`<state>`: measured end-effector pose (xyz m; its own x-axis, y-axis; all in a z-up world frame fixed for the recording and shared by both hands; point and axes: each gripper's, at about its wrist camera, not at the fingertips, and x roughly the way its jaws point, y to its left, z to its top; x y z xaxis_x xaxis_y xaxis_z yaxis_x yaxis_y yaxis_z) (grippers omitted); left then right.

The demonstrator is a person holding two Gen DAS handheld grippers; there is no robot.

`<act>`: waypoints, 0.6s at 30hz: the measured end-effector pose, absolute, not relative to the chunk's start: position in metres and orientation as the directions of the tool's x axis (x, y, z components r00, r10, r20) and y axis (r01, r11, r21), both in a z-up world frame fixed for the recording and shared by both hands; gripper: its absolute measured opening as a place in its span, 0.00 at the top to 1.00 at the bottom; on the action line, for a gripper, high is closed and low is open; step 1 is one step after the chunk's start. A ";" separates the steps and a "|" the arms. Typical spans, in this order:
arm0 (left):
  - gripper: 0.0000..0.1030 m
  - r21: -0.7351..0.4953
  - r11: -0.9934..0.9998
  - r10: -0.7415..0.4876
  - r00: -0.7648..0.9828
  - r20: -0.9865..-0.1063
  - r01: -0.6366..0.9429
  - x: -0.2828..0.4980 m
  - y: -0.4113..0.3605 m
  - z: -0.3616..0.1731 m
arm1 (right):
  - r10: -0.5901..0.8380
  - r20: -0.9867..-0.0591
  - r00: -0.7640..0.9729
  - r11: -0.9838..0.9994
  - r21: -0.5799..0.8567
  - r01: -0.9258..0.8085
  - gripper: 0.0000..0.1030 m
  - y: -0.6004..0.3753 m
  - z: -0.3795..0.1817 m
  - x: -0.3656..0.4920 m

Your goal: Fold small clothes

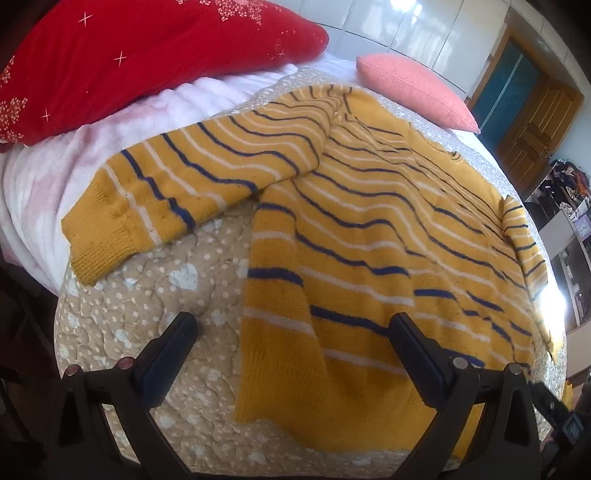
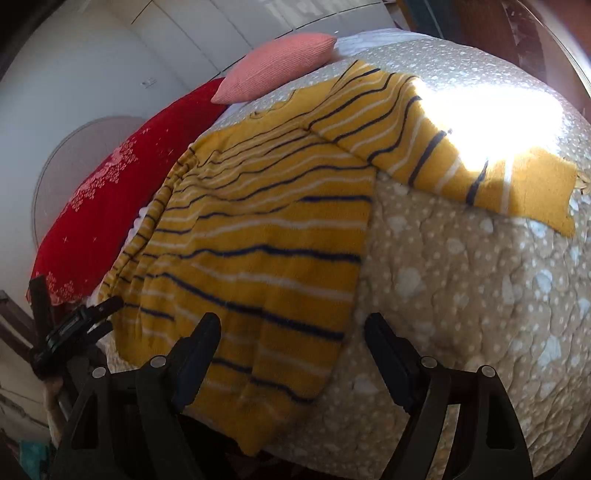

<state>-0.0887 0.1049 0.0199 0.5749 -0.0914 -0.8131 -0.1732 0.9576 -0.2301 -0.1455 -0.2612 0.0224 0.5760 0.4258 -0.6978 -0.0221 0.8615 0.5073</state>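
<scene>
A mustard-yellow knitted sweater with navy and white stripes lies flat on a beige quilt. Its left sleeve stretches out to the left. In the right wrist view the sweater body lies ahead and its other sleeve stretches right into a sun patch. My left gripper is open and empty, hovering over the hem's left corner. My right gripper is open and empty over the hem's right corner. The other gripper shows at the left edge of the right wrist view.
A red pillow and a pink fleece blanket lie at the left of the bed. A coral cushion sits at the far end. White wardrobes and a wooden door stand beyond.
</scene>
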 end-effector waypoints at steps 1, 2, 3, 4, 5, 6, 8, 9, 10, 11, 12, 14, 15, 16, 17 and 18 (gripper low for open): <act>0.00 -0.238 0.955 -0.092 0.581 -0.808 -0.179 -0.088 0.107 0.019 | 0.450 -0.694 0.563 0.852 0.523 -0.036 0.18 -0.259 0.020 -0.149; 0.00 -0.251 0.951 -0.099 0.588 -0.803 -0.182 -0.086 0.109 0.019 | 0.481 -0.687 0.544 0.836 0.546 -0.051 0.18 -0.254 0.016 -0.150; 0.00 -0.268 0.947 -0.114 0.594 -0.796 -0.178 -0.083 0.111 0.018 | 0.491 -0.686 0.537 0.831 0.553 -0.054 0.18 -0.249 0.012 -0.150; 0.00 -0.278 0.945 -0.126 0.592 -0.796 -0.173 -0.081 0.111 0.016 | 0.483 -0.689 0.541 0.838 0.543 -0.056 0.18 -0.244 0.009 -0.151; 0.02 -0.280 0.945 -0.134 0.579 -0.804 -0.171 -0.077 0.111 0.015 | 0.465 -0.693 0.551 0.850 0.524 -0.059 0.20 -0.240 0.007 -0.151; 0.16 -0.265 0.948 -0.121 0.568 -0.814 -0.177 -0.075 0.111 0.015 | 0.449 -0.697 0.560 0.862 0.503 -0.066 0.24 -0.237 0.008 -0.151; 0.47 -0.234 0.955 -0.096 0.559 -0.824 -0.180 -0.076 0.112 0.022 | 0.436 -0.702 0.563 0.875 0.477 -0.083 0.69 -0.239 0.010 -0.151; 0.68 -0.253 0.952 -0.119 0.556 -0.822 -0.170 -0.078 0.114 0.026 | 0.483 -0.684 0.547 0.849 0.518 -0.102 0.91 -0.246 0.010 -0.150; 0.89 -0.289 0.944 -0.159 0.550 -0.820 -0.158 -0.080 0.117 0.029 | 0.528 -0.655 0.541 0.813 0.574 -0.098 0.91 -0.257 0.009 -0.150; 0.89 -0.334 0.930 -0.204 0.541 -0.816 -0.153 -0.083 0.118 0.031 | 0.547 -0.635 0.545 0.793 0.602 -0.094 0.91 -0.266 0.009 -0.153; 0.89 -0.354 0.922 -0.218 0.541 -0.812 -0.160 -0.088 0.118 0.036 | 0.562 -0.619 0.549 0.778 0.620 -0.098 0.91 -0.273 0.011 -0.156; 0.89 -0.354 0.922 -0.220 0.540 -0.813 -0.158 -0.097 0.112 0.043 | 0.577 -0.592 0.562 0.765 0.633 -0.118 0.92 -0.282 0.019 -0.165; 0.91 -0.353 0.923 -0.221 0.539 -0.813 -0.153 -0.105 0.108 0.047 | 0.576 -0.587 0.568 0.766 0.631 -0.125 0.92 -0.286 0.023 -0.171; 0.91 -0.344 0.927 -0.214 0.543 -0.812 -0.149 -0.111 0.105 0.050 | 0.575 -0.584 0.574 0.768 0.627 -0.131 0.92 -0.290 0.028 -0.178; 0.91 -0.333 0.932 -0.206 0.549 -0.810 -0.142 -0.118 0.101 0.054 | 0.572 -0.583 0.577 0.771 0.623 -0.134 0.92 -0.293 0.032 -0.181; 0.90 -0.312 0.940 -0.188 0.554 -0.811 -0.138 -0.125 0.098 0.056 | 0.563 -0.587 0.582 0.778 0.615 -0.133 0.92 -0.295 0.034 -0.186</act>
